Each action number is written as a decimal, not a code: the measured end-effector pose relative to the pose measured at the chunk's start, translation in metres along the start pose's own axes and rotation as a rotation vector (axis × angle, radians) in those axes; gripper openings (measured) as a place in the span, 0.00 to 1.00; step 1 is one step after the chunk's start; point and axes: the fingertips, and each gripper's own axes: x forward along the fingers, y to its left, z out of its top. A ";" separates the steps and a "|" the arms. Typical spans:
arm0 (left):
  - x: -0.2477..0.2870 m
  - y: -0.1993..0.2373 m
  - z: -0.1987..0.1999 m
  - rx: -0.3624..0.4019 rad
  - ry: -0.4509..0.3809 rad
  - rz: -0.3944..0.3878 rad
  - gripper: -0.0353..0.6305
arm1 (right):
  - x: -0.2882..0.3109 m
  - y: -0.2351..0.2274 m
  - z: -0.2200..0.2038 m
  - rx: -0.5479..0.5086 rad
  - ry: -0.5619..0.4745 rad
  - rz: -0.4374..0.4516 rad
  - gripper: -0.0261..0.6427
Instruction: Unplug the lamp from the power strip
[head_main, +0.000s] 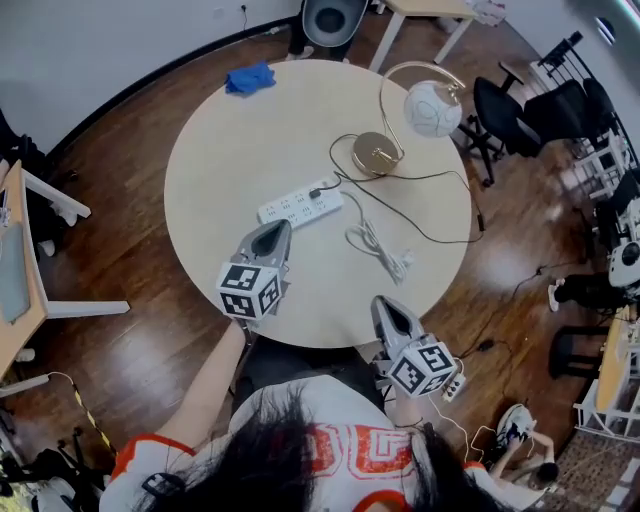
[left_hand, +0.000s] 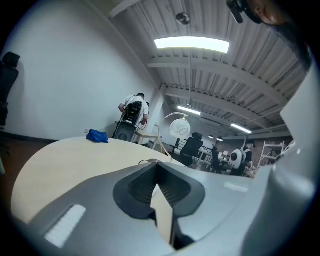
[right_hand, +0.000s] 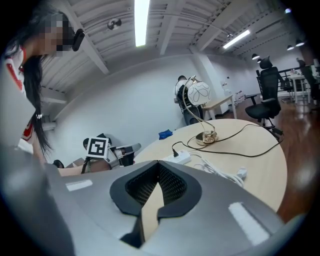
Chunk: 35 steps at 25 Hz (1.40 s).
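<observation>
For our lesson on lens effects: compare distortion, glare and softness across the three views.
Head view: even light, soft shadows on the table, pale glare on the floor at right, room edges bowed. Left gripper view: fisheye with black corners, ceiling light blown out, left gripper soft up close. Right gripper view: same fisheye and corners, bright ceiling strip, lamp fairly sharp.

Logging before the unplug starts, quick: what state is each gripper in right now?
Left gripper: closed, holding nothing.
Right gripper: closed, holding nothing.
</observation>
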 end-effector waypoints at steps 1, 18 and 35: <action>0.013 0.008 -0.004 0.023 0.009 0.013 0.05 | 0.000 -0.003 0.001 0.001 0.000 -0.006 0.04; 0.110 0.061 -0.085 -0.033 0.248 0.153 0.05 | 0.077 -0.031 0.024 -0.111 0.128 0.135 0.04; 0.090 0.068 -0.121 -0.075 0.521 0.284 0.05 | 0.247 -0.062 -0.001 -0.370 0.324 0.160 0.13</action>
